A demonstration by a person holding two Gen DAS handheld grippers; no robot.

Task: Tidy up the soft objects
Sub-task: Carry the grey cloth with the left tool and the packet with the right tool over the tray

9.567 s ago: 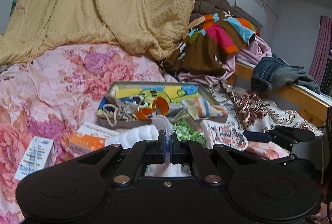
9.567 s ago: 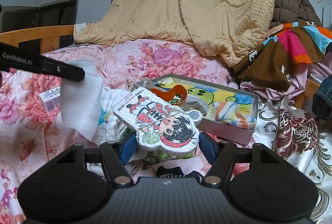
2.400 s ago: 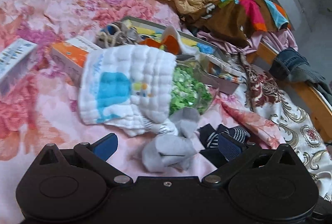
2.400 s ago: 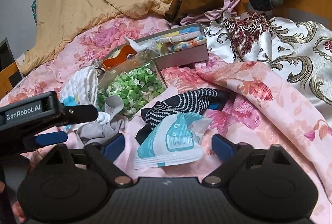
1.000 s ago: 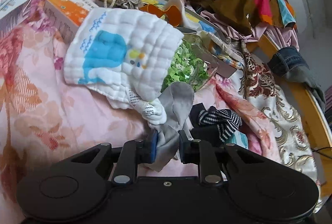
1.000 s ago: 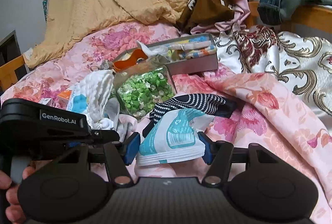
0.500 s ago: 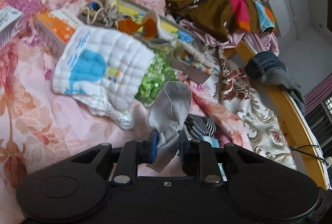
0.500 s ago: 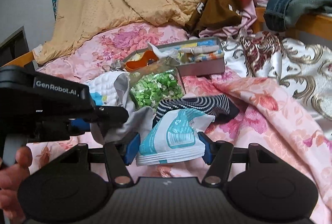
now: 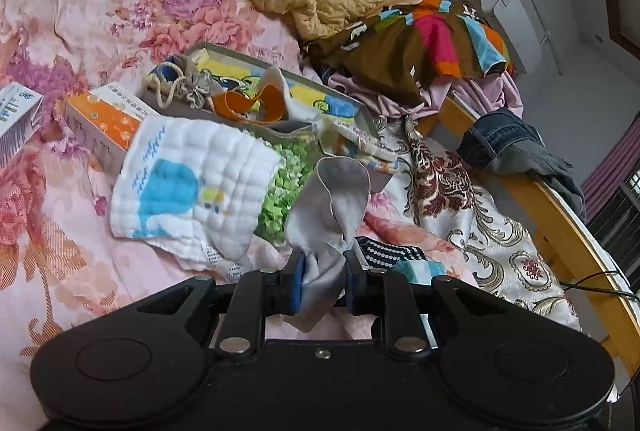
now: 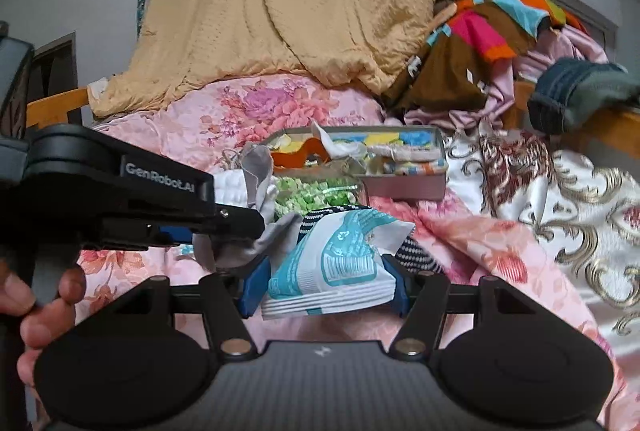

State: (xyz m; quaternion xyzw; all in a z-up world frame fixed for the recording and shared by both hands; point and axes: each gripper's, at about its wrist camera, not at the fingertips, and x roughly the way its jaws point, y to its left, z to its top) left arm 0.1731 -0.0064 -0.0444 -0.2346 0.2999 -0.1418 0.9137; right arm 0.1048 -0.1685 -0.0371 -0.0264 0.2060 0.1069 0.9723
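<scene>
My left gripper [image 9: 321, 281] is shut on a grey sock [image 9: 336, 203], which hangs lifted above the floral bedsheet. In the right wrist view the same left gripper [image 10: 240, 227] reaches in from the left with the grey sock [image 10: 260, 167] in it. My right gripper [image 10: 323, 285] is shut on a white and teal packet [image 10: 340, 259], held off the bed. A black dotted sock [image 9: 386, 253] lies just beyond both grippers. Farther back sits an open shallow box [image 10: 404, 187] with soft items inside, such as an orange band [image 9: 256, 103].
A white quilted cloth with a blue whale [image 9: 192, 187] lies left of a clear bag of green pieces [image 9: 284, 187]. An orange carton [image 9: 104, 119] and a white carton [image 9: 16, 111] sit at the left. Piled blankets and clothes [image 10: 304, 7] fill the back; a wooden bed rail [image 9: 560, 223] runs along the right.
Both grippers have risen from the bed with their loads. The grey sock now hangs clear of the sheet, and the teal packet is lifted off the dotted sock.
</scene>
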